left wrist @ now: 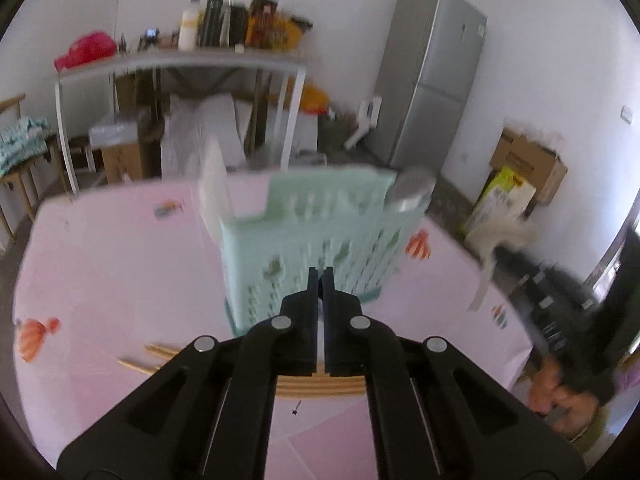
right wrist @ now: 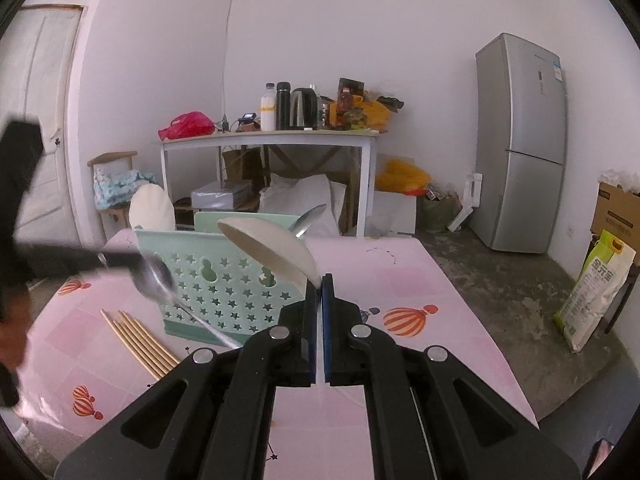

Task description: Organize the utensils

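A mint green utensil basket [right wrist: 218, 284] with star holes stands on the pink table; it also shows, blurred, in the left wrist view [left wrist: 316, 248]. My right gripper [right wrist: 319, 280] is shut on a white bowl [right wrist: 268, 248], held tilted above the basket's right end. My left gripper [left wrist: 320, 274] is shut on a thin handle; in the right wrist view it holds a metal spoon [right wrist: 160, 280] in front of the basket. Wooden chopsticks [right wrist: 136, 338] lie on the table left of the basket, and show under the left gripper [left wrist: 320, 384]. A white plate [right wrist: 152, 208] and a metal spoon [right wrist: 310, 220] stand in the basket.
The pink tablecloth [right wrist: 400, 280] covers the table. Behind it stand a white side table [right wrist: 268, 138] with bottles and a kettle, a grey fridge [right wrist: 520, 144], and boxes and a bag [right wrist: 596, 288] on the floor at the right.
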The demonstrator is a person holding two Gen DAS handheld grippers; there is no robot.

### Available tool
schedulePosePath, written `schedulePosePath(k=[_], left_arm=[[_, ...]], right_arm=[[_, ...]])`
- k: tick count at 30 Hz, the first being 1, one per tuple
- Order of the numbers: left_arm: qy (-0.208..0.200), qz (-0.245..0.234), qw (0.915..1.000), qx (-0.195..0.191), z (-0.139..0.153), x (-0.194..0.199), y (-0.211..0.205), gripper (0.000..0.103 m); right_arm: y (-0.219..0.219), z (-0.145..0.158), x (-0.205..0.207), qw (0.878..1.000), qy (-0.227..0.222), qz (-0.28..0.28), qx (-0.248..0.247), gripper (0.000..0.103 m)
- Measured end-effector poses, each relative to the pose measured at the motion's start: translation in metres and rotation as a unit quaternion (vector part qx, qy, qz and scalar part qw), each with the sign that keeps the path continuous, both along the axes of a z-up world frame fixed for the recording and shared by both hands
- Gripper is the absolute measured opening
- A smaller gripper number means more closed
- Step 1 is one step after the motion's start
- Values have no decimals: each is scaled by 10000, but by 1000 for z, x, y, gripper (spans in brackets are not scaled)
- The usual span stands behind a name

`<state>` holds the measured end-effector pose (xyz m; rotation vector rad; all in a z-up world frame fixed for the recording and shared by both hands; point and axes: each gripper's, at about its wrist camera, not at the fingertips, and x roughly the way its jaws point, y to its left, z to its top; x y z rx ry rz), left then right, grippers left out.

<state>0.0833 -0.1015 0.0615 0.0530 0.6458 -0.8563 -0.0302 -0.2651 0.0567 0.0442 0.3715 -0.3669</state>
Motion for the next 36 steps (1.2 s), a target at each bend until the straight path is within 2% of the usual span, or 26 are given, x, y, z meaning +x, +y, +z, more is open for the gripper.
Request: schedulePosePath(k=[4, 9, 15, 18, 24, 30, 36], left_arm=[[-481, 124, 9983, -309, 47, -8, 21, 0], [-1013, 201, 9915, -793, 102, -13, 43, 0], [-1677, 396, 9809, -909, 139, -7, 34, 0], [-1811, 496, 9779, -921, 150, 5, 25, 0], [-1856, 705, 9778, -669, 145, 38, -1, 0], [-1733, 709, 9820, -253, 113, 57, -25, 0], [-1354, 489, 9896, 17, 79, 69, -35, 0]], right_arm=[[-1, 0, 0, 10000, -7, -2, 13, 2], [-5, 2, -1, 9999, -58, 8, 127, 2], [-2, 4, 0, 9999, -86, 53, 102, 2], [-4, 5, -2, 9998, -128, 67, 122, 2], [-7, 7, -5, 9995, -204, 98, 210, 2], [-11, 5, -3, 9994, -184, 125, 280, 2], [-14, 5, -3, 9992, -169, 131, 346, 2]])
